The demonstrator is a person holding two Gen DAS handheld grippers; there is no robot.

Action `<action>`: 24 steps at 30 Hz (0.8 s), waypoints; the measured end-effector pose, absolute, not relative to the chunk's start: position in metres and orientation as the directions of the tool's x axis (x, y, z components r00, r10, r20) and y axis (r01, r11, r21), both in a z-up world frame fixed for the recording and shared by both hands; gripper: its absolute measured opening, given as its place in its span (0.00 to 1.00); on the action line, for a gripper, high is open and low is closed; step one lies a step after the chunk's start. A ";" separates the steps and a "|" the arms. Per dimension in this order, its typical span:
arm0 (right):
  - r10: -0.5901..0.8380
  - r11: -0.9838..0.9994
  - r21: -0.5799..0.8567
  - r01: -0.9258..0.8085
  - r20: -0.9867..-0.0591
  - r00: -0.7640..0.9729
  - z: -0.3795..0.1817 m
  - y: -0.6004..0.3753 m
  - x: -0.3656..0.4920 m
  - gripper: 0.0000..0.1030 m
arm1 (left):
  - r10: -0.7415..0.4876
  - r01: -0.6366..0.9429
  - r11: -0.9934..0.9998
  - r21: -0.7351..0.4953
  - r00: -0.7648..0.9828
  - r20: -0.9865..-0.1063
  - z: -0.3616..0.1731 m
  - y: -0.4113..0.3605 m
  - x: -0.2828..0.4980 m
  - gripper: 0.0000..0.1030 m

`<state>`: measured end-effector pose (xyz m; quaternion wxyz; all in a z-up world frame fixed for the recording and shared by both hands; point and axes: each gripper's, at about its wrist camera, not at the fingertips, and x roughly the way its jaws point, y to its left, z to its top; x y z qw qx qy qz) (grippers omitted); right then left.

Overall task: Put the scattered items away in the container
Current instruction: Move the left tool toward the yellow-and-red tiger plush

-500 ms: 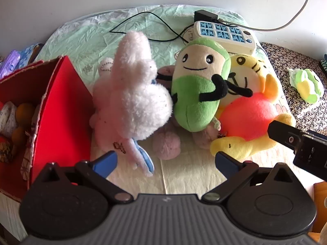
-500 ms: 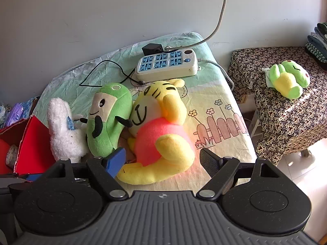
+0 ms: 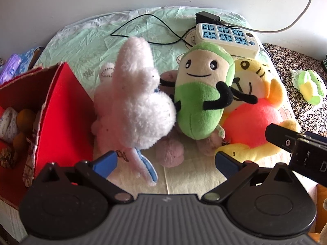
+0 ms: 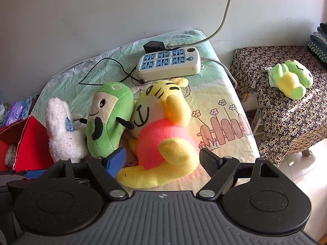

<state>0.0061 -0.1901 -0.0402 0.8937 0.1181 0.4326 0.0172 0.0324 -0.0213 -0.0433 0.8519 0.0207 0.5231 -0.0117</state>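
Several plush toys stand bunched on the table: a white fluffy rabbit [image 3: 137, 106] [image 4: 61, 134], a green bean plush [image 3: 200, 96] [image 4: 108, 120], a yellow tiger in a red shirt [image 3: 253, 118] [image 4: 161, 138], and a pink plush [image 3: 169, 151] partly hidden beneath them. A red box [image 3: 61, 112] [image 4: 28, 140] stands at the left with items inside. My left gripper [image 3: 166, 162] is open and empty, just short of the rabbit and pink plush. My right gripper [image 4: 162, 159] is open, its fingers either side of the tiger's lower body; it also shows in the left wrist view [image 3: 290, 143].
A white power strip [image 3: 226, 37] [image 4: 169, 63] with a black adapter and cables lies at the table's back. A stool with a patterned cloth [image 4: 286, 106] at the right carries a green frog plush [image 4: 292, 79]. Packets [image 3: 12, 69] lie beyond the box.
Both grippers have eased slightly forward toward the toys. The toys have not moved and both grippers stay open.
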 end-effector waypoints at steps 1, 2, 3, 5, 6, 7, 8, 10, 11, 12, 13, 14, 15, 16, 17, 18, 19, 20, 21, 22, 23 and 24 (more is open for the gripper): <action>0.134 0.972 0.226 0.070 -0.769 0.625 -0.040 -0.190 0.007 0.79 | -0.003 0.047 0.999 0.020 0.452 -0.892 -0.044 -0.021 0.033 0.98; 0.135 0.972 0.227 0.068 -0.768 0.626 -0.040 -0.190 0.008 0.78 | -0.010 0.052 0.999 0.015 0.451 -0.893 -0.044 -0.021 0.033 0.98; 0.137 0.971 0.228 0.067 -0.768 0.626 -0.040 -0.190 0.008 0.77 | -0.018 0.055 0.998 0.008 0.449 -0.893 -0.044 -0.020 0.034 0.98; 0.140 0.971 0.229 0.064 -0.767 0.626 -0.040 -0.191 0.009 0.74 | -0.032 0.054 0.998 -0.008 0.453 -0.891 -0.044 -0.015 0.035 0.98; 0.143 0.971 0.232 0.061 -0.765 0.628 -0.040 -0.192 0.009 0.73 | -0.042 0.061 0.998 -0.016 0.463 -0.885 -0.042 -0.012 0.034 0.98; 0.149 0.970 0.236 0.056 -0.762 0.630 -0.039 -0.193 0.009 0.72 | -0.054 0.070 0.997 -0.024 0.477 -0.877 -0.039 -0.010 0.033 0.98; 0.156 0.969 0.242 0.051 -0.759 0.633 -0.038 -0.195 0.009 0.71 | -0.068 0.079 0.996 -0.033 0.491 -0.869 -0.036 -0.008 0.033 0.98; 0.175 0.965 0.259 0.040 -0.750 0.638 -0.035 -0.199 0.010 0.68 | -0.113 0.108 0.992 -0.066 0.526 -0.843 -0.025 -0.003 0.034 0.98; 0.186 0.963 0.268 0.032 -0.744 0.642 -0.033 -0.200 0.012 0.67 | -0.138 0.132 0.988 -0.079 0.537 -0.832 -0.022 -0.004 0.034 0.98; 0.199 0.961 0.277 0.020 -0.736 0.647 -0.030 -0.202 0.015 0.66 | -0.170 0.166 0.982 -0.093 0.546 -0.820 -0.017 -0.005 0.035 0.98; 0.221 0.956 0.295 0.006 -0.729 0.648 -0.027 -0.203 0.019 0.66 | -0.185 0.191 0.977 -0.093 0.552 -0.813 -0.016 -0.008 0.035 0.98; 0.249 0.947 0.320 -0.007 -0.724 0.643 -0.025 -0.206 0.025 0.65 | -0.189 0.211 0.974 -0.082 0.560 -0.807 -0.014 -0.010 0.035 0.98; 0.279 0.936 0.351 -0.016 -0.718 0.638 -0.022 -0.209 0.031 0.63 | -0.191 0.227 0.971 -0.069 0.573 -0.797 -0.012 -0.012 0.034 0.98; 0.303 0.926 0.377 -0.021 -0.710 0.636 -0.019 -0.213 0.036 0.63 | -0.200 0.244 0.967 -0.065 0.582 -0.788 -0.011 -0.013 0.033 0.98; 0.315 0.920 0.391 -0.023 -0.703 0.638 -0.016 -0.216 0.041 0.63 | -0.217 0.263 0.962 -0.071 0.583 -0.783 -0.010 -0.014 0.031 0.98; 0.307 0.922 0.387 -0.017 -0.702 0.643 -0.015 -0.220 0.045 0.62 | -0.242 0.286 0.955 -0.083 0.580 -0.778 -0.009 -0.016 0.030 0.98; 0.283 0.930 0.368 -0.006 -0.705 0.650 -0.014 -0.223 0.048 0.62 | -0.281 0.318 0.942 -0.107 0.571 -0.771 -0.009 -0.018 0.030 0.98; 0.251 0.940 0.340 0.009 -0.711 0.657 -0.015 -0.226 0.051 0.63 | -0.319 0.345 0.929 -0.135 0.559 -0.766 -0.010 -0.022 0.028 0.98; 0.226 0.948 0.318 0.021 -0.717 0.659 -0.017 -0.230 0.053 0.63 | -0.354 0.371 0.915 -0.161 0.541 -0.763 -0.012 -0.027 0.028 0.98; 0.215 0.952 0.305 0.026 -0.728 0.651 -0.022 -0.234 0.055 0.63 | -0.389 0.404 0.896 -0.184 0.514 -0.765 -0.015 -0.036 0.027 0.98; 0.218 0.953 0.302 0.026 -0.743 0.632 -0.028 -0.238 0.059 0.63 | -0.414 0.436 0.878 -0.196 0.491 -0.766 -0.017 -0.045 0.025 0.98; 0.227 0.951 0.307 0.028 -0.759 0.610 -0.035 -0.242 0.063 0.63 | -0.429 0.464 0.864 -0.195 0.477 -0.767 -0.020 -0.055 0.023 0.98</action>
